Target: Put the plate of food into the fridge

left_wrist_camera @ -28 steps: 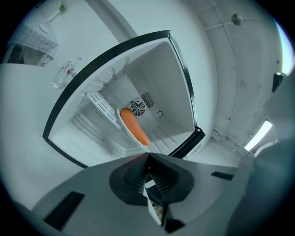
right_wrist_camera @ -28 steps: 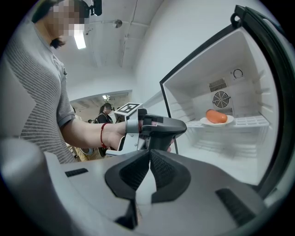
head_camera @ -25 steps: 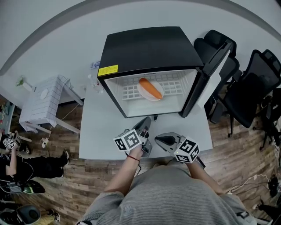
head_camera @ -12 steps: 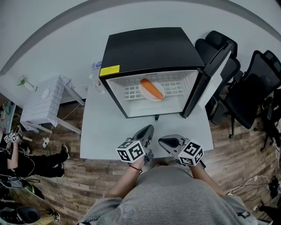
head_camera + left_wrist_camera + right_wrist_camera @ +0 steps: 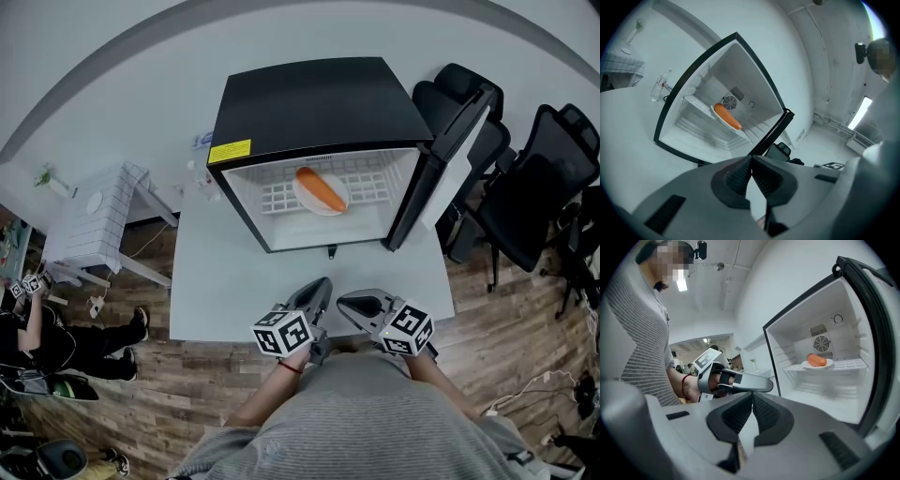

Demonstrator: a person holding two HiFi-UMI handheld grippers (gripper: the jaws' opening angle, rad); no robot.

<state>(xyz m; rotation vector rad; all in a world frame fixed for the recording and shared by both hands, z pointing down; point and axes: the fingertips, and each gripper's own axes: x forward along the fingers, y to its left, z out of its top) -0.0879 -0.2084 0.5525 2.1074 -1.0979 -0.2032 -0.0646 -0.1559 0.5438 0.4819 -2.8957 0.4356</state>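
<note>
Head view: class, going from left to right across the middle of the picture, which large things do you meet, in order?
White side table → black fridge → open fridge door → black office chair.

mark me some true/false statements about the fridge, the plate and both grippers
1. The fridge door stands open. True.
2. The plate of food rests on the wire shelf inside the fridge. True.
3. The left gripper grips the plate of food. False: its jaws are together on nothing.
4. The right gripper reaches inside the fridge. False: it is outside, by the near edge of the table, shut and empty.
</note>
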